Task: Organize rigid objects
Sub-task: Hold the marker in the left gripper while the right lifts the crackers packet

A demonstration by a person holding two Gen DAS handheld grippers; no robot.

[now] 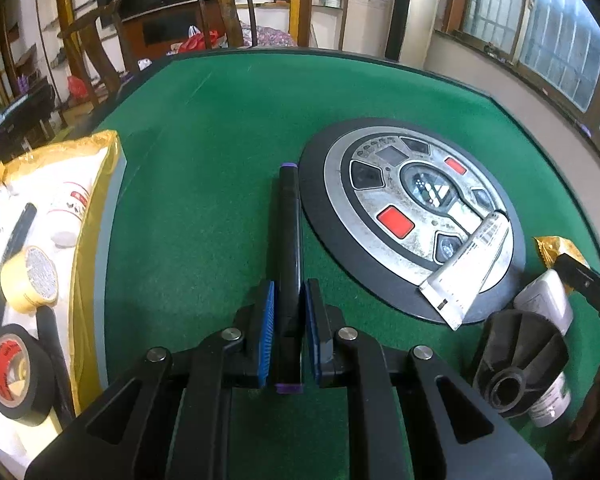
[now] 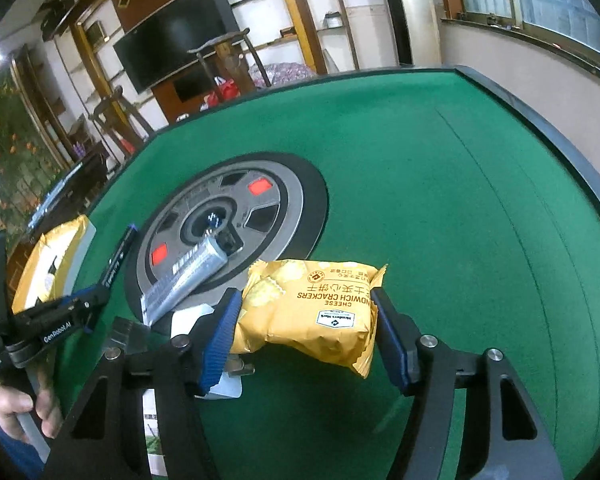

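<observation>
Two tape rolls (image 1: 24,280), one bottle (image 1: 66,214) in yellow bag (image 1: 100,184). Left hand-held gripper (image 1: 289,316) clamped on marker (image 1: 290,220) over counter (image 1: 228,128). Right hand-held gripper (image 2: 306,320) straddles cracker packet (image 2: 312,308), grip unclear.

The crinkled yellow foil snack packet (image 2: 312,312) reads "CHEESE SANDWICH CRACKERS" and "Member's Mark"; the black left gripper (image 2: 100,294) body reads "GenRobot.AI".

Two close wrist views angled down, both sharing the round centre panel (image 1: 414,216) (image 2: 228,232).
</observation>
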